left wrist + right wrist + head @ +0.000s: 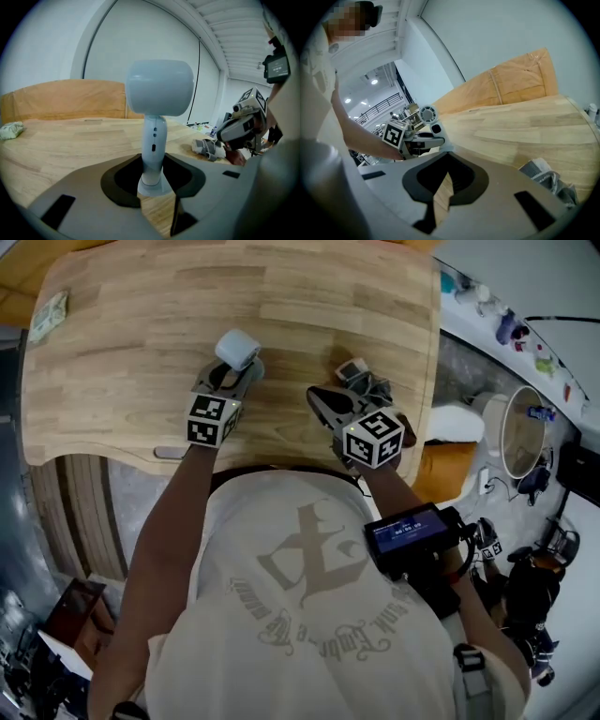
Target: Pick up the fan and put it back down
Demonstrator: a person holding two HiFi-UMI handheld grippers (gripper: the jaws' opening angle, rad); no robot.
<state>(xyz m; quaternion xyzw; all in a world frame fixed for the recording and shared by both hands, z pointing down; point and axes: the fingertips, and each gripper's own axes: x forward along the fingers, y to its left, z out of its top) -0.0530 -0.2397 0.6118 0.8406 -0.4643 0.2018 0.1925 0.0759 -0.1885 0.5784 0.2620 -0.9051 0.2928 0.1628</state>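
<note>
Left gripper (232, 381): jaws closed onto the stem of the fan (159, 86), one dark pad on each side of the stem, pinching it low down, just above the flared foot. The jaws stand fairly wide around it.

Fan: pale blue-white, with a rounded head on a slim stem that has small dark marks on its front. In the left gripper view it stands upright between the jaws. In the head view its head sits over the near-middle of the wooden table (141, 352), just beyond the left gripper's tips. Cannot tell whether the foot rests on the wood or is clear of it.

Right gripper (444, 180): jaws drawn together but for a thin sliver of wood showing between them, and nothing in them. It is over the near right part of the table, beside the left gripper and apart from it.

Other items: a crumpled grey-white bundle (361, 374) lies on the table just beyond the right gripper. A small crumpled pale green scrap (47, 315) lies at the far left corner, well apart from the fan.
</note>
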